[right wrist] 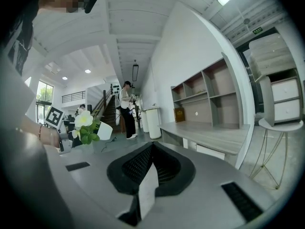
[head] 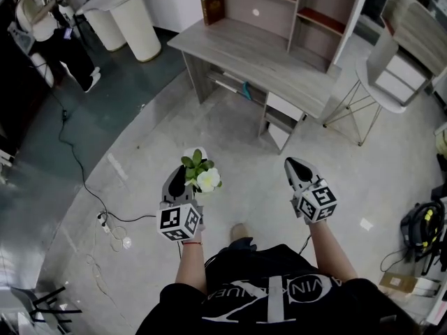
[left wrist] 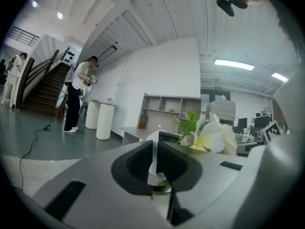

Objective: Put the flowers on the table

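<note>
The flowers [head: 202, 176], a white bloom over green leaves in a small white pot [head: 191, 153], are not on the table yet: they hang in the air at the tip of the left hand-held gripper [head: 179, 176]. Its jaws are clamped nearly together on a thin white edge that looks like the pot's wall. From those jaws the bloom leans to the inner side, toward the right hand-held gripper [head: 297, 165], and the stems rise roughly upright above the pinch. The right hand-held gripper is level with the left and well apart from the flowers, its jaws pressed together with nothing between them. The move ahead turns on one relation. The surface [head: 258, 58] lies straight ahead of both hand-held grippers, well apart from them across bare floor [head: 140, 138]. Its long axis runs slantwise, far on the left hand-held gripper's side and nearer on the right one's side. So the carrying hand faces the more distant stretch of the surface. I judge that the person must walk forward before the left arm can reach, keeping the pot level. A shelf unit [head: 293, 5] stands on the far side of the surface, and a chair [head: 380, 75] stands beyond the right hand-held gripper.
</note>
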